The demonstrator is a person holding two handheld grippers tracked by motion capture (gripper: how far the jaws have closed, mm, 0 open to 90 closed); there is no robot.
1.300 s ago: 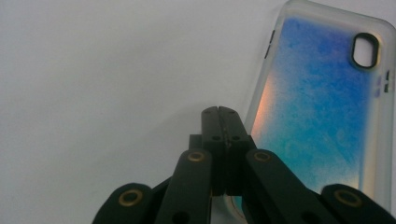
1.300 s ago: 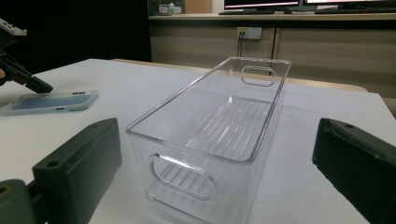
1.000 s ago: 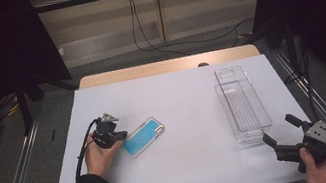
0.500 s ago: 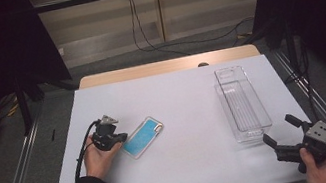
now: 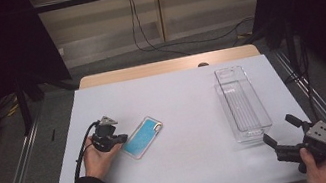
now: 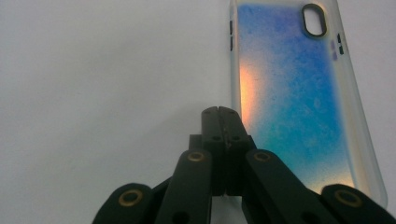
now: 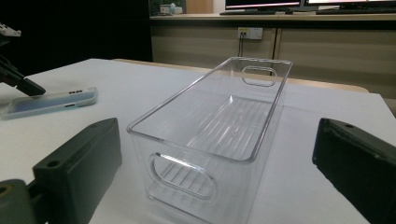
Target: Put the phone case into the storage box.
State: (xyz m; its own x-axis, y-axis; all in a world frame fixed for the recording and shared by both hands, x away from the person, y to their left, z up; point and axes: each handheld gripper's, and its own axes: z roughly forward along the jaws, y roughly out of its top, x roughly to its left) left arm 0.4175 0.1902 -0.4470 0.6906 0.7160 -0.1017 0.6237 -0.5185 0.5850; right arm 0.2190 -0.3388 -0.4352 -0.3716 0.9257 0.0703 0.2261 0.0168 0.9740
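Resting on the counter point(image 5: 189, 168) near its left edge, the left tool point(image 5: 117, 139) had its jaws fully closed, pads pressed together with nothing between them. In the left gripper view the closed tips point(image 6: 221, 116) sat on the white surface just beside the long edge of the phone case point(image 6: 299, 102), at most brushing that edge, not gripping it. Left hand point(image 5: 95, 158) wrapped the tool body, cable trailing back toward the sleeve.

Phone case point(image 5: 143, 136): translucent, blue fading to orange, lay flat on the left half of the counter, angled diagonally, camera cutout at the end pointing away from the left tool and toward the counter's far edge. Same case showed at far left in the right gripper view point(image 7: 49, 103), with the left tool's tip at its near end.

Right tool point(image 5: 282, 132) was at the near right corner of the counter, jaws spread wide, holding nothing. Right hand point(image 5: 319, 165) gripped it from below. It pointed at the short near end of the clear plastic bin point(image 5: 243, 102), apart from it. Bin point(image 7: 210, 135) stood upright along the right edge of the counter, long axis running near to far, handle cutouts in both ends.
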